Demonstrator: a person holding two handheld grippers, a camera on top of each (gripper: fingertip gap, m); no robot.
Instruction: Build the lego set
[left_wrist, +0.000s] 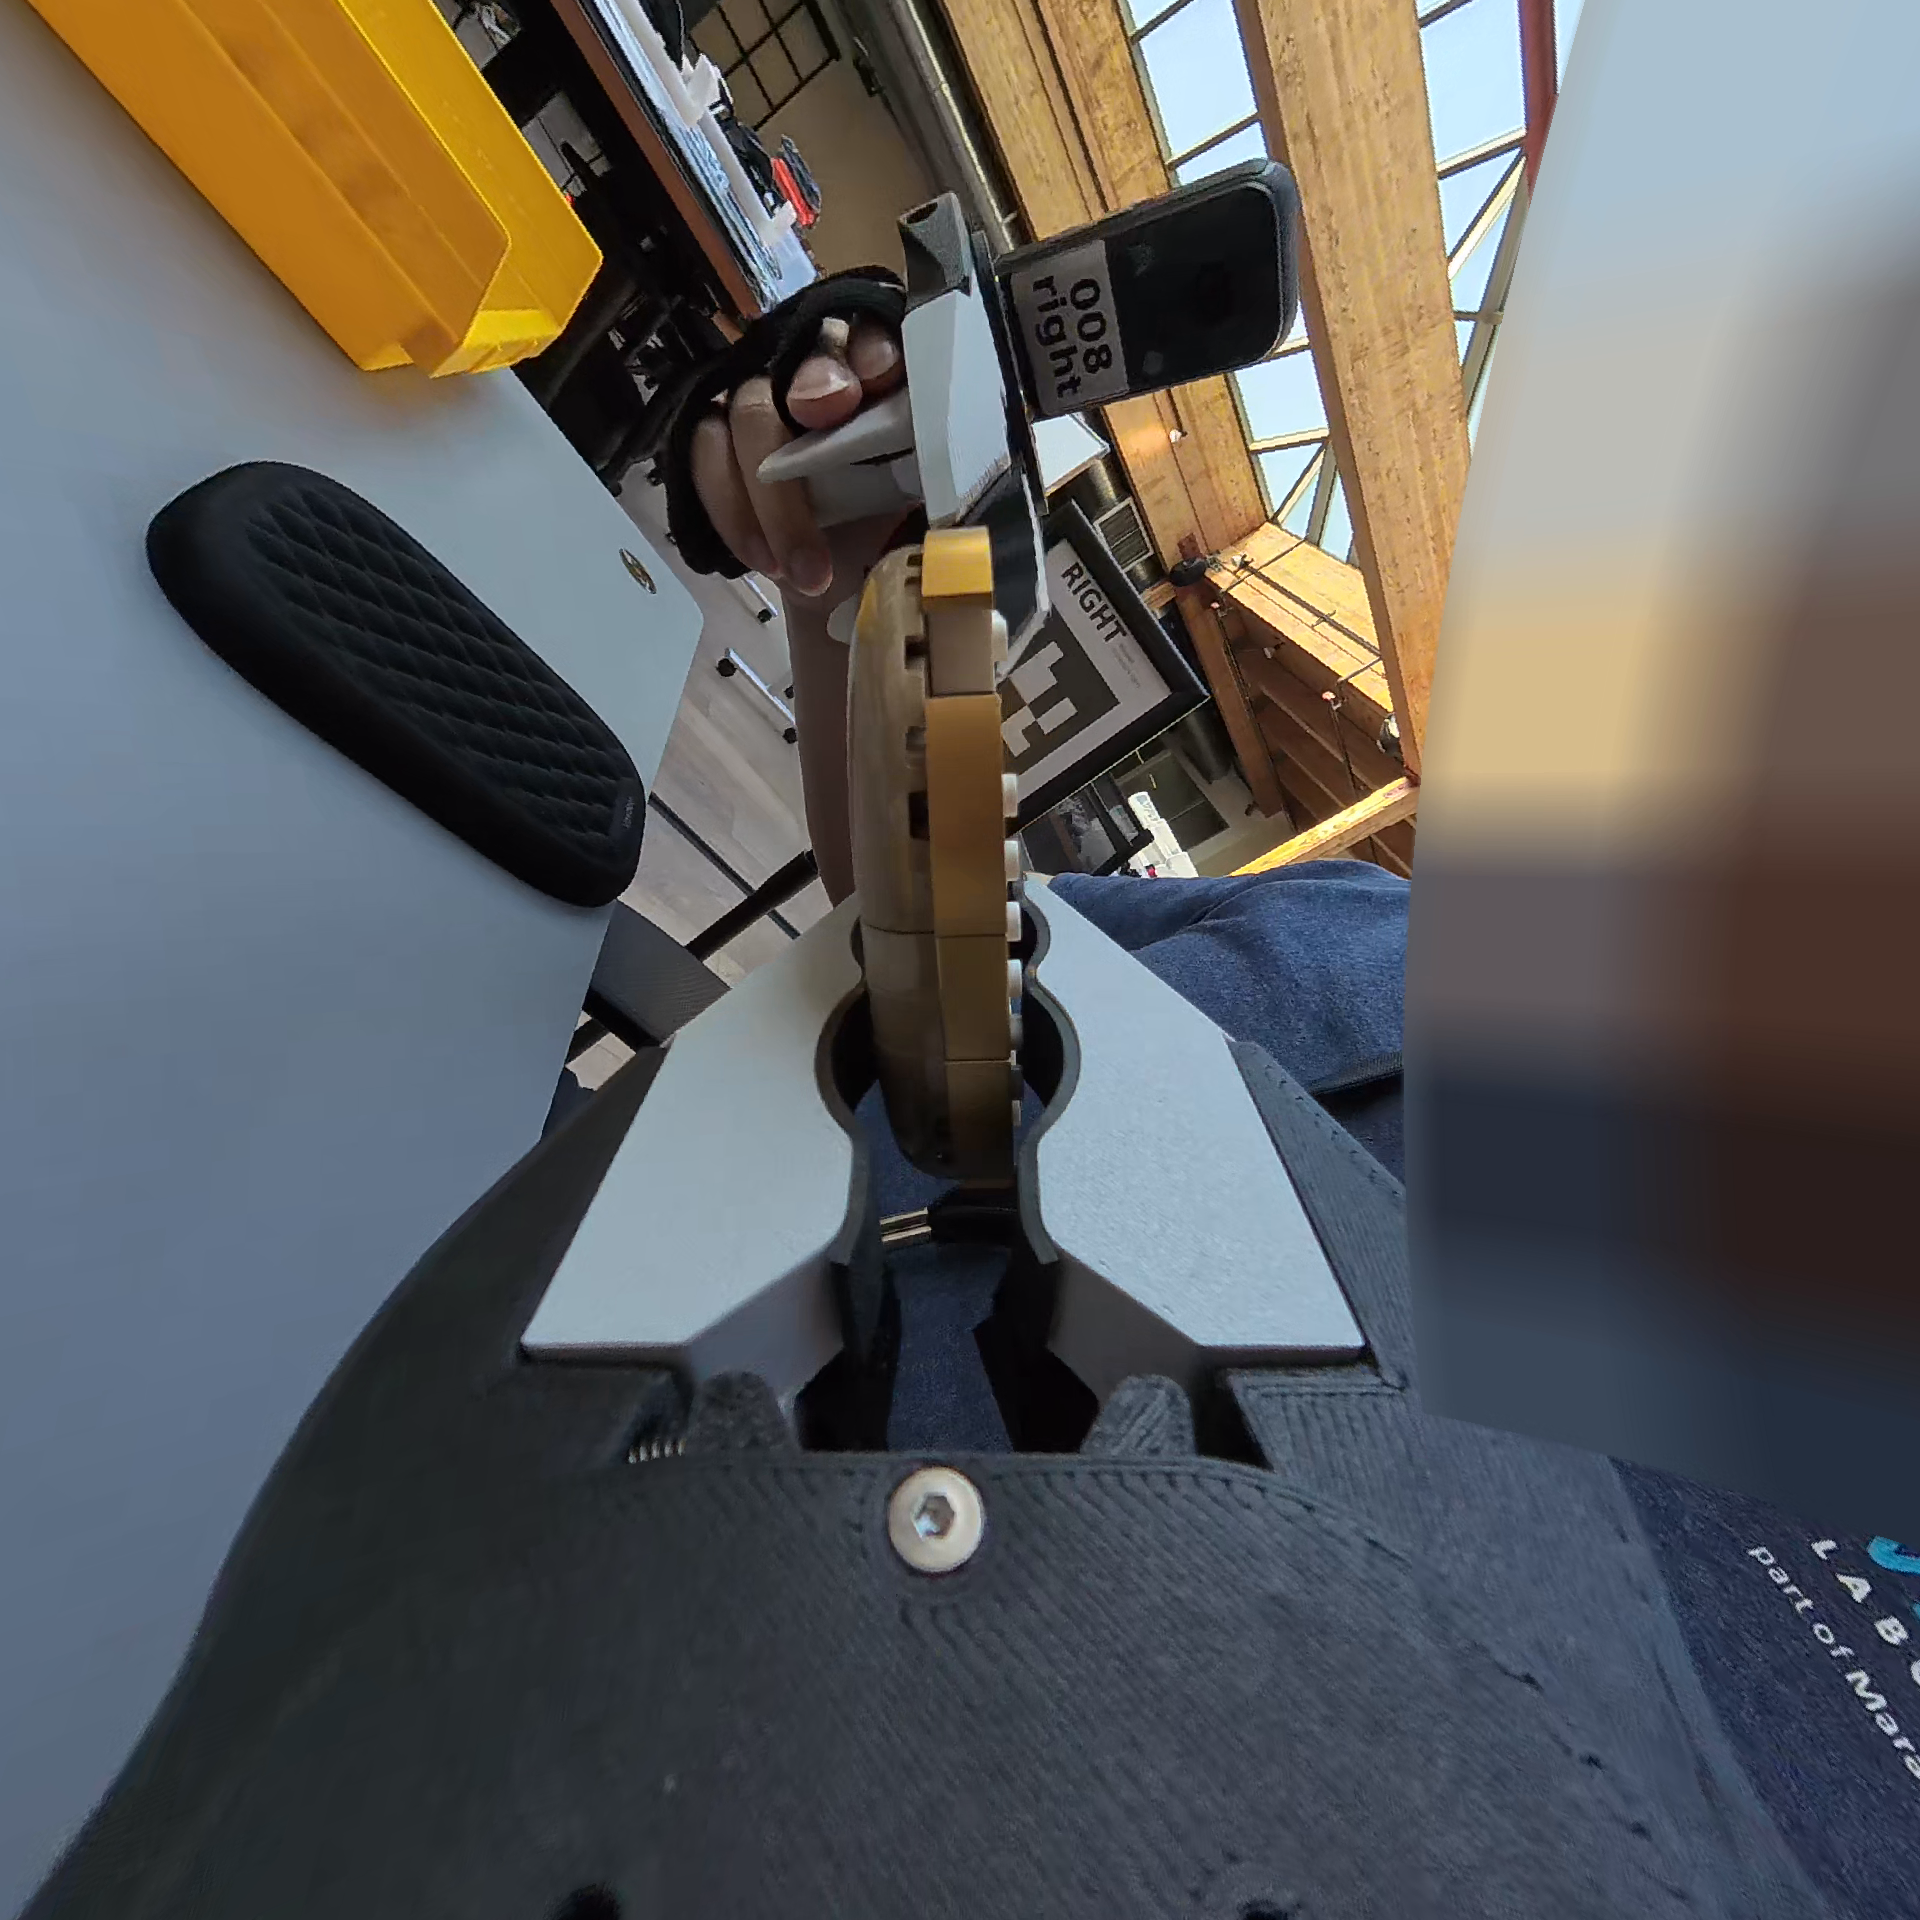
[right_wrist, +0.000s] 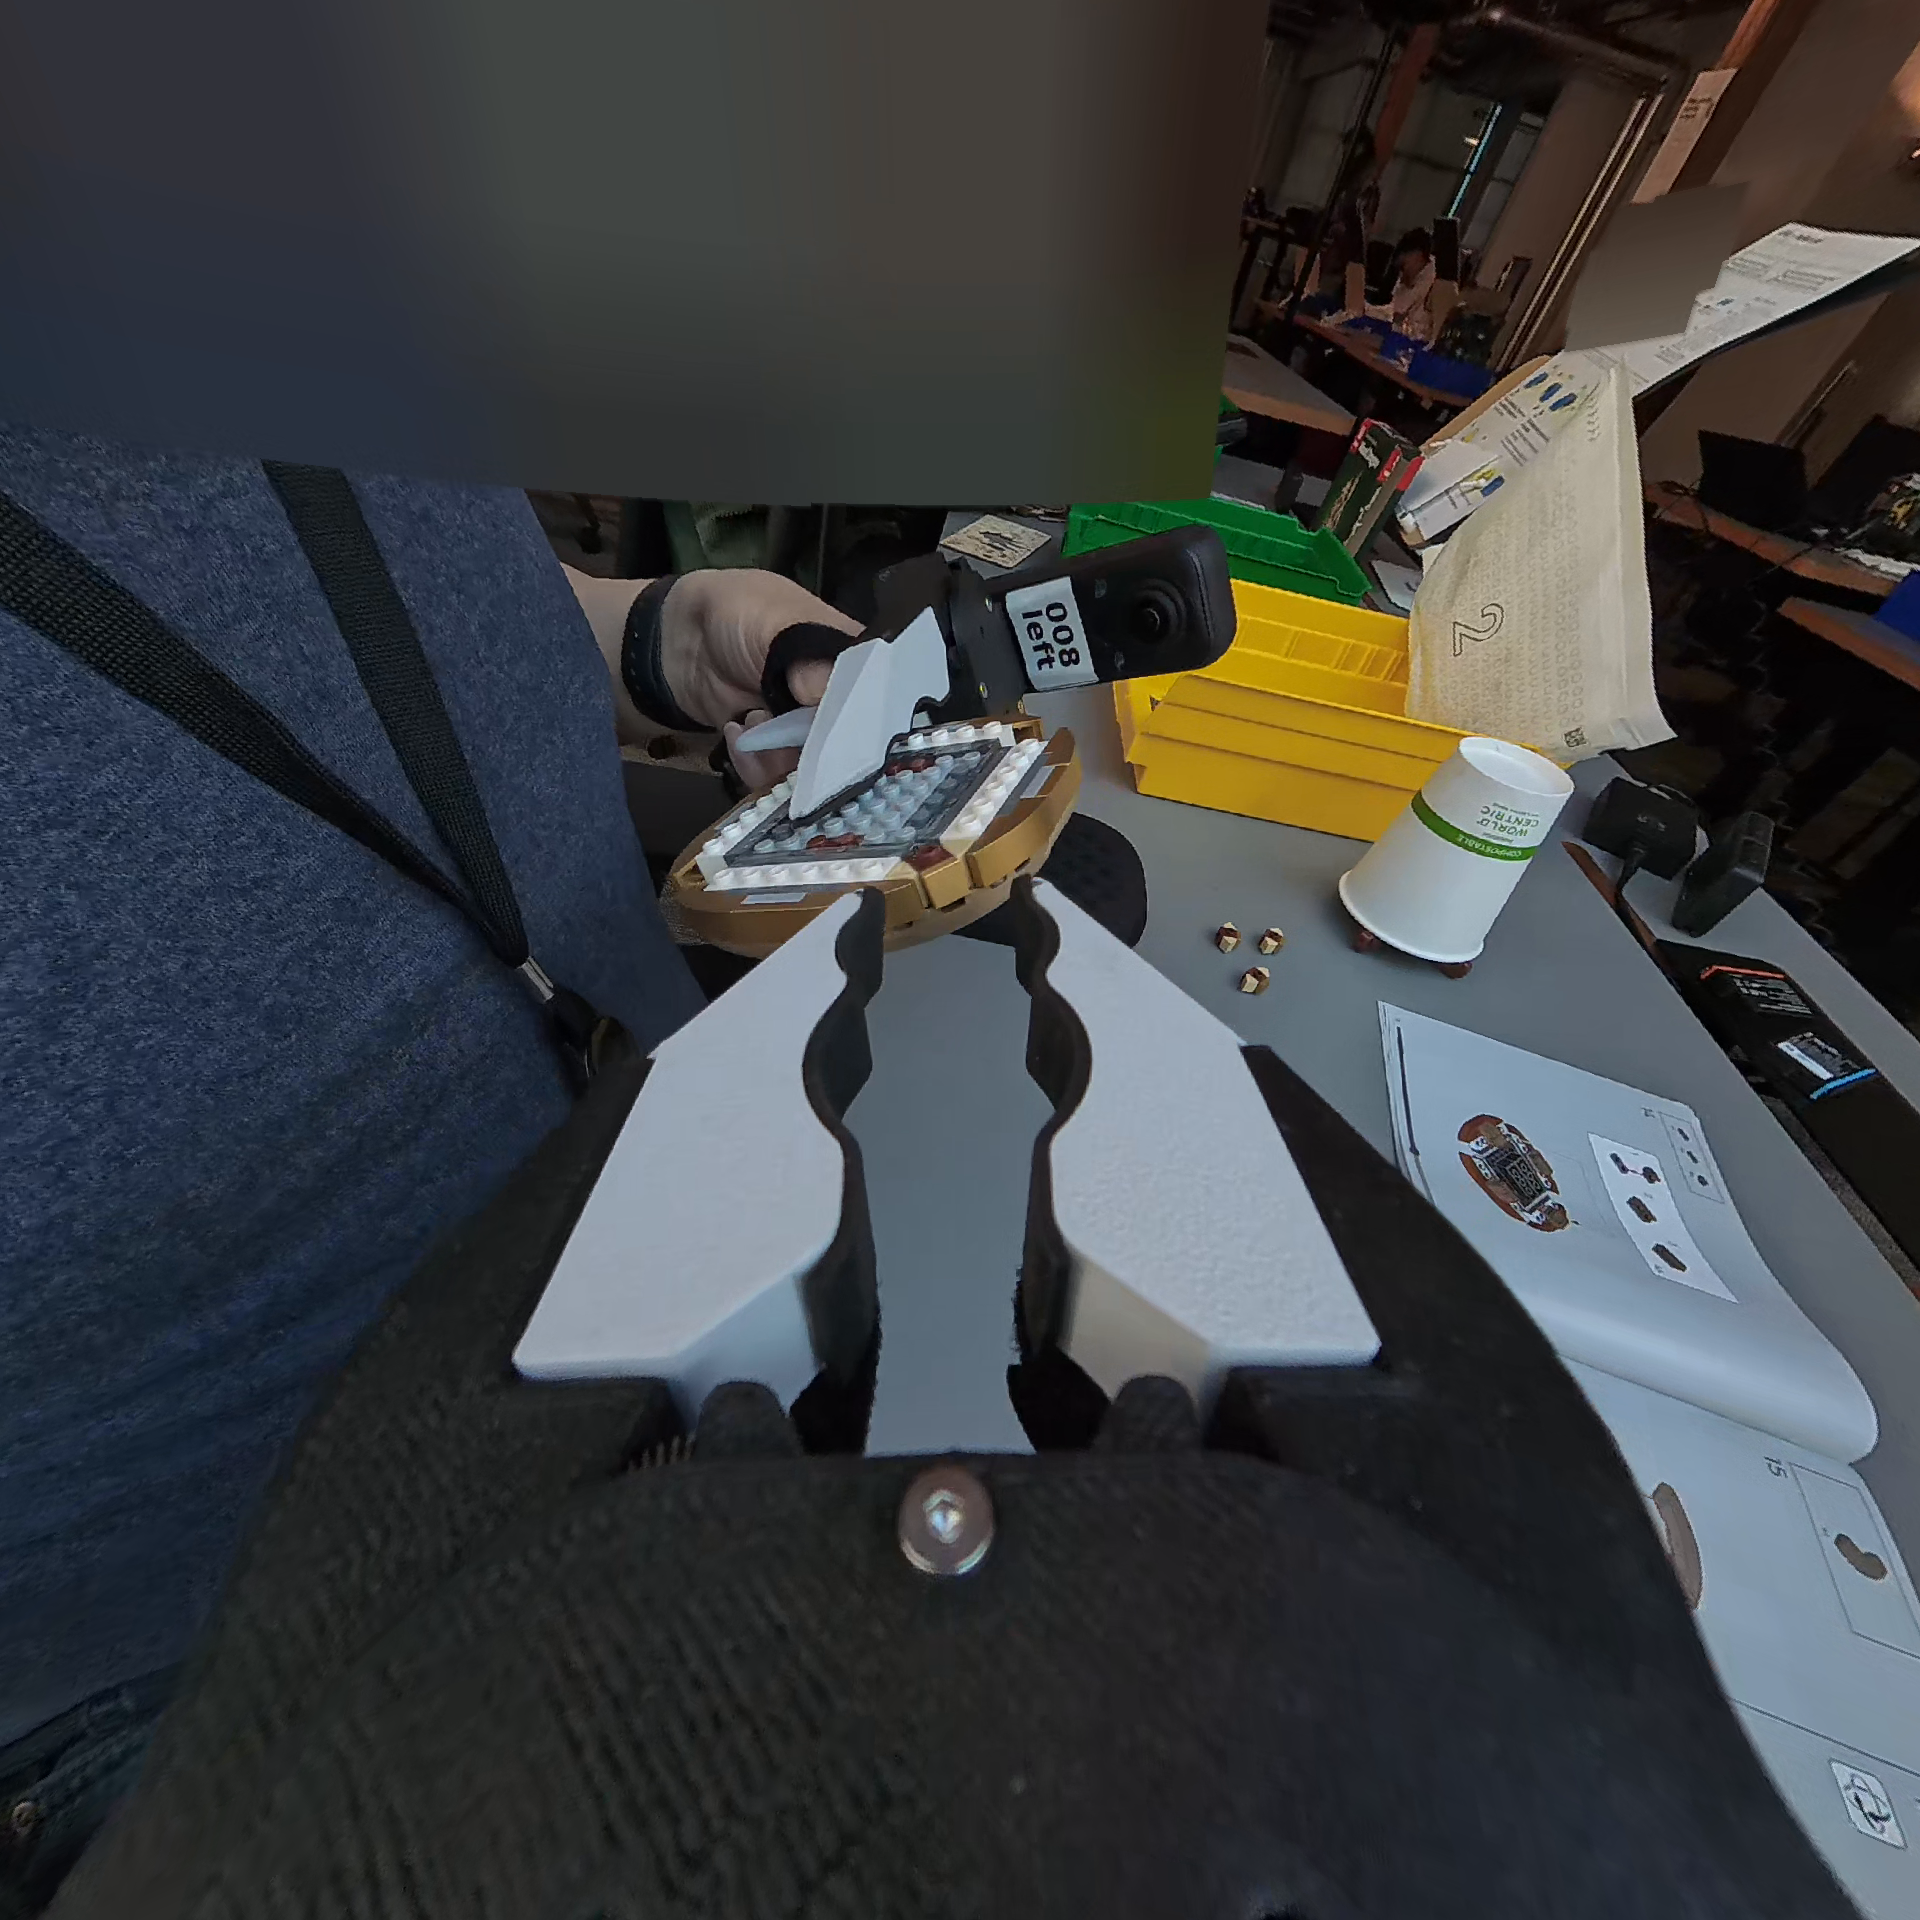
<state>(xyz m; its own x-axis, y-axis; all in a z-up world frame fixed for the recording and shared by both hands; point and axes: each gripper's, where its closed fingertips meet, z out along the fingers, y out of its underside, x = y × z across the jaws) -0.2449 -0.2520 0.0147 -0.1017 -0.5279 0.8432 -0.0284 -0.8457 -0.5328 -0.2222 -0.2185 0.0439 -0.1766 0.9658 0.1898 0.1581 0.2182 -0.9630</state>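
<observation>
1. Tongs in my left hand, the left gripper (left_wrist: 940, 1049), are clamping the round gold Lego disc (left_wrist: 940, 883) edge-on, its rim seated in the curved notch of the jaws so it cannot swivel.
2. I am holding the disc up off the grey table (right_wrist: 1299, 997), in front of my chest, studded face turned toward my other hand, because that face is where the next pieces go.
3. My right gripper (right_wrist: 945, 935) is hovering just beside the disc's near rim, jaws narrowly parted and holding nothing; I judge it is either steadying the build or between pieces.
4. In the right wrist view the disc (right_wrist: 883, 831) is showing white bricks around a grey studded middle with some dark red bits, so the set is partly built.
5. Three small gold-and-brown pieces (right_wrist: 1252, 954) are lying loose on the table beside an upturned paper cup (right_wrist: 1455, 847), close by so I can fetch them quickly.
6. I am keeping the instruction booklet (right_wrist: 1621, 1226) open to my right, flat on the table, where I can check it without putting the disc down.
7. Yellow bins (right_wrist: 1299, 727) are standing behind the disc, with a green bin (right_wrist: 1216, 540) and a paper bag (right_wrist: 1527, 623) further back.
</observation>
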